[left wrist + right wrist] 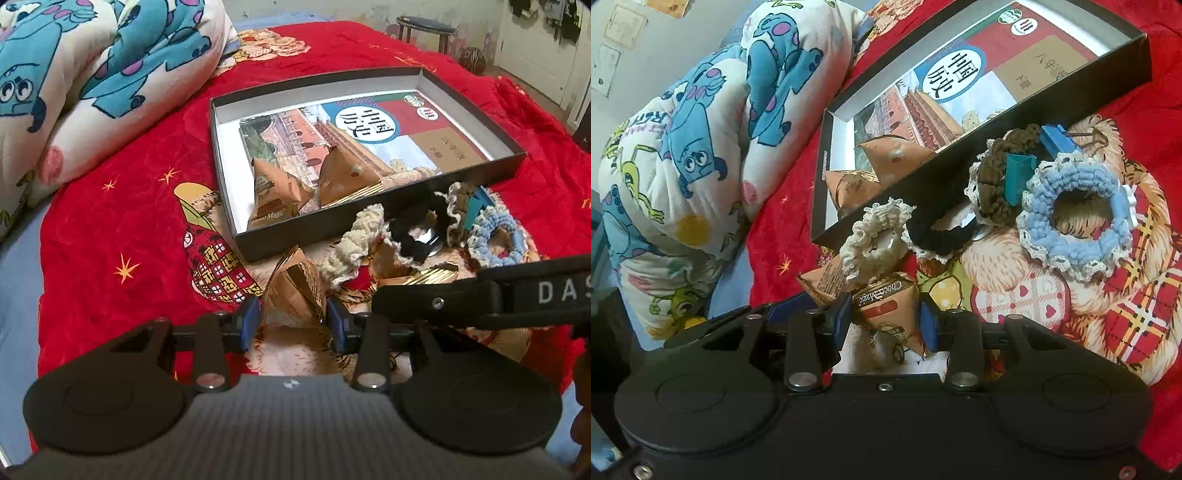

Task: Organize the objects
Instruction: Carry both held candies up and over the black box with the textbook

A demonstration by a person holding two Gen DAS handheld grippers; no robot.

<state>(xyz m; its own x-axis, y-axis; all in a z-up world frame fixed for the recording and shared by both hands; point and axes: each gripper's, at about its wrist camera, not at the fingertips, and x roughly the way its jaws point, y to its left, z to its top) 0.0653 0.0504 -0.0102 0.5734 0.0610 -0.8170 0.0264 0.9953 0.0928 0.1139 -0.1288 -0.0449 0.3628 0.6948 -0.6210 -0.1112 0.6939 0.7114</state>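
Left tongs point(292, 319) pinch a brown snack packet point(295, 291) on the red bed blanket point(122, 206), just in front of the box's near wall; right tongs point(885, 319) grip a second packet point(888, 314) printed "Chocco Magic", close beside the first. Black shallow box point(384, 218) sits mid-bed holding a book point(369, 133) and two more packets point(347, 177) at its near-left corner. Crochet scrunchies, cream point(875, 236), black point(938, 236), brown point(991, 188), blue point(1075, 229), lie bunched along the box's near wall with blue clips point(1017, 177).
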